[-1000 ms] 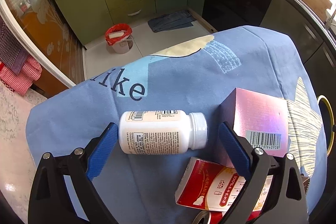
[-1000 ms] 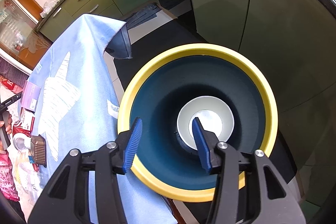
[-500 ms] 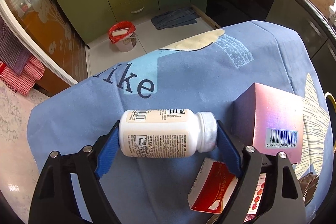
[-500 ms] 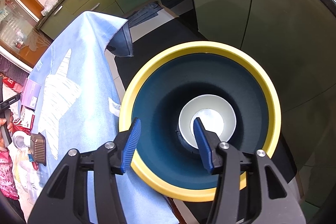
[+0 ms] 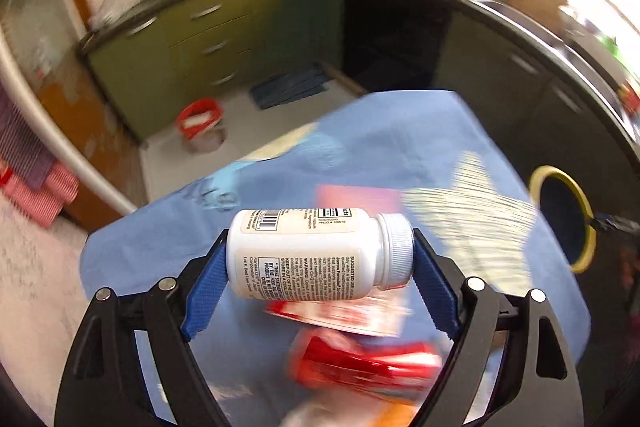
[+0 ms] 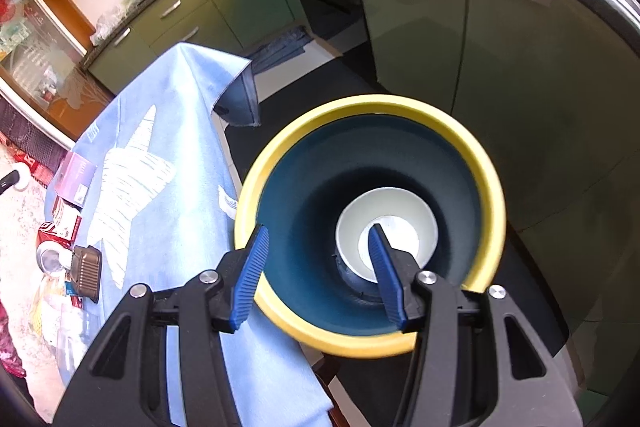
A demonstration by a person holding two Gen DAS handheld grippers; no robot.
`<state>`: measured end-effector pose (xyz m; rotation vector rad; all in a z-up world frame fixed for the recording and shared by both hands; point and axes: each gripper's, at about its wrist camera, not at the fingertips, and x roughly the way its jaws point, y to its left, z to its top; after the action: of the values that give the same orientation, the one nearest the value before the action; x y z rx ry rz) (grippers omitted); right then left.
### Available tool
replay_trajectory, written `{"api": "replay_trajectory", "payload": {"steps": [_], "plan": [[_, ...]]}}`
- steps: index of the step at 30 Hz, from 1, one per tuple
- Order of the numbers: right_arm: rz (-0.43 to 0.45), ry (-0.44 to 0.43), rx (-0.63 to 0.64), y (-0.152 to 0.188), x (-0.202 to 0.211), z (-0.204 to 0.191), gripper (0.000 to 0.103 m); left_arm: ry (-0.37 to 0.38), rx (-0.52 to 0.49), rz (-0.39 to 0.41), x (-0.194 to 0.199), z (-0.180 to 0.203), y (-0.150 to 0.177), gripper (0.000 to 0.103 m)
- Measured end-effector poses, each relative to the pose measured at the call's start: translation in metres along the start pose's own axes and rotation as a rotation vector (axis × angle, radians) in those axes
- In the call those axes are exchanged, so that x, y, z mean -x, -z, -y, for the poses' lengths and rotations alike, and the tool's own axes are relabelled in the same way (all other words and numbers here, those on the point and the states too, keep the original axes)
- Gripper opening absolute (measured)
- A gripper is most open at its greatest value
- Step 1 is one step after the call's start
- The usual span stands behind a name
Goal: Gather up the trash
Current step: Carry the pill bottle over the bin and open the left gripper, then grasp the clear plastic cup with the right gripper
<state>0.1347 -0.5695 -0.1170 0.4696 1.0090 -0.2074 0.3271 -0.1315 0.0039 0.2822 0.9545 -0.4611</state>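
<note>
White bottle point(image 5: 316, 253) has come up off the bench since a second ago, clamped end to end between left gripper point(image 5: 318, 279) fingers. Right gripper point(image 6: 318, 273) fingers pinch the yellow-rimmed bin point(image 6: 494, 203) wall. Likely next: carry to bin.

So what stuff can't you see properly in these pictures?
- Left wrist view: the red packets under the white bottle are smeared by motion blur; their print is unreadable.
- Left wrist view: the bottle's far side is turned away, its ends covered by the left tongs.
- Right wrist view: the yellow-rimmed bin has its floor partly hidden by a white cup and the right tongs.
- Right wrist view: clutter at the cloth's left edge is too small to identify.
</note>
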Motion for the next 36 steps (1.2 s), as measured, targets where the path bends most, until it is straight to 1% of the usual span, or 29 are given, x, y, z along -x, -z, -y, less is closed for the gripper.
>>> {"api": "replay_trajectory", "payload": {"steps": [1, 3, 4, 5, 6, 8, 9, 12, 14, 16, 20, 21, 23, 26, 27, 28, 30, 32, 33, 34, 36], "plan": [[0.015, 0.005, -0.007, 0.004, 0.007, 0.005, 0.050, 0.040, -0.053, 0.003, 0.008, 0.030, -0.003, 0.083], [0.042, 0.015, -0.021, 0.010, 0.021, 0.017, 0.050, 0.101, -0.141, 0.003, 0.013, 0.076, -0.006, 0.083], [0.057, 0.021, -0.030, 0.013, 0.029, 0.023, 0.050, 0.142, -0.199, -0.001, 0.013, 0.108, -0.007, 0.083], [0.074, 0.029, -0.039, 0.018, 0.039, 0.032, 0.050, 0.176, -0.247, -0.005, 0.012, 0.136, -0.007, 0.084], [0.083, 0.036, -0.044, 0.021, 0.045, 0.037, 0.050, 0.225, -0.309, -0.014, 0.008, 0.170, -0.009, 0.084], [0.108, 0.055, -0.058, 0.030, 0.064, 0.052, 0.050, 0.286, -0.385, -0.030, 0.001, 0.216, -0.013, 0.084], [0.118, 0.063, -0.064, 0.034, 0.071, 0.059, 0.050, 0.318, -0.436, -0.049, -0.008, 0.247, -0.015, 0.084], [0.145, 0.096, -0.088, 0.047, 0.094, 0.080, 0.050, 0.361, -0.533, -0.086, -0.033, 0.315, -0.020, 0.084], [0.155, 0.109, -0.110, 0.055, 0.103, 0.093, 0.050, 0.376, -0.570, -0.114, -0.049, 0.348, -0.020, 0.084], [0.163, 0.123, -0.135, 0.064, 0.111, 0.105, 0.050, 0.389, -0.598, -0.148, -0.073, 0.378, -0.021, 0.084], [0.164, 0.133, -0.170, 0.074, 0.117, 0.122, 0.050, 0.392, -0.625, -0.193, -0.112, 0.416, -0.020, 0.084], [0.165, 0.134, -0.177, 0.076, 0.117, 0.126, 0.051, 0.391, -0.624, -0.199, -0.118, 0.422, -0.021, 0.085], [0.165, 0.134, -0.189, 0.078, 0.117, 0.130, 0.051, 0.383, -0.627, -0.208, -0.128, 0.430, -0.024, 0.091], [0.157, 0.132, -0.188, 0.078, 0.111, 0.128, 0.052, 0.391, -0.605, -0.173, -0.119, 0.428, -0.031, 0.094], [0.154, 0.129, -0.185, 0.077, 0.109, 0.127, 0.052, 0.396, -0.591, -0.155, -0.111, 0.421, -0.035, 0.094], [0.150, 0.126, -0.179, 0.075, 0.106, 0.125, 0.052, 0.400, -0.581, -0.142, -0.105, 0.412, -0.036, 0.094], [0.142, 0.116, -0.162, 0.073, 0.101, 0.117, 0.052, 0.415, -0.554, -0.106, -0.083, 0.391, -0.039, 0.094], [0.132, 0.103, -0.141, 0.069, 0.094, 0.108, 0.052, 0.405, -0.509, -0.042, -0.055, 0.361, -0.039, 0.096], [0.124, 0.094, -0.122, 0.066, 0.089, 0.100, 0.052, 0.411, -0.488, -0.024, -0.044, 0.349, -0.040, 0.096], [0.116, 0.084, -0.102, 0.063, 0.085, 0.091, 0.052, 0.417, -0.454, 0.005, -0.030, 0.329, -0.039, 0.098], [0.103, 0.056, -0.051, 0.058, 0.078, 0.070, 0.052, 0.392, -0.391, 0.052, -0.007, 0.290, -0.037, 0.098]]}}
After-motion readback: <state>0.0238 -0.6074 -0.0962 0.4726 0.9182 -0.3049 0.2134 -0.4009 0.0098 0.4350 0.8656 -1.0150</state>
